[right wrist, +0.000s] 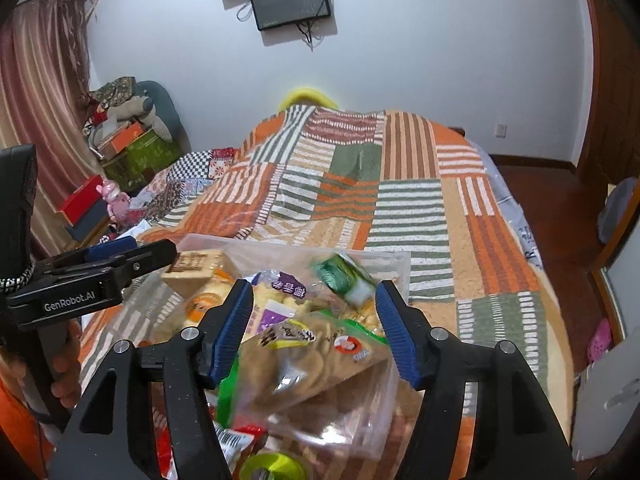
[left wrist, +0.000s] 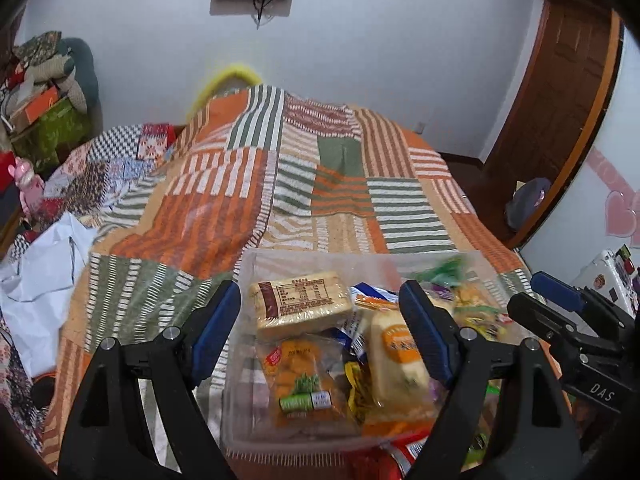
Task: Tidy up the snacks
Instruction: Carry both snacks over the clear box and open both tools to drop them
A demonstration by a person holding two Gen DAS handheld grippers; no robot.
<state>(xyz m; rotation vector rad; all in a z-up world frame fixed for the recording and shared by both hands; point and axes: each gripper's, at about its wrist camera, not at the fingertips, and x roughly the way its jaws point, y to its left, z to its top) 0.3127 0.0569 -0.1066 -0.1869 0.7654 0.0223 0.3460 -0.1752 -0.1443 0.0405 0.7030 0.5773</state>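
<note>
On the patchwork bedspread (left wrist: 248,184) of orange, green and white stripes sits a clear plastic tub (left wrist: 256,446) packed with wrapped snacks. Within it, in the left wrist view, a pale rectangular cake bar with brown printing (left wrist: 302,306) lies at the far left, an orange-filled clear packet with a green label (left wrist: 302,384) sits just in front of it, and a cream bun in an orange-labelled wrapper (left wrist: 394,354) lies beside them to the right. A clear bag of round tan crackers (right wrist: 304,360) is seen in the right wrist view, tilted up above the heap, with a small green-and-white packet (right wrist: 346,278) blurred beyond it. The right gripper (right wrist: 316,336) has its blue-padded fingers apart, one either side of the cracker bag; whether they touch it I cannot tell. The left gripper (left wrist: 320,336) hovers over the tub's left half, fingers wide apart, holding nothing. Beyond the bed, a dark screen (right wrist: 290,0) hangs on the white wall (right wrist: 440,60), and boxes and cushions (right wrist: 128,128) are piled at the left.
</note>
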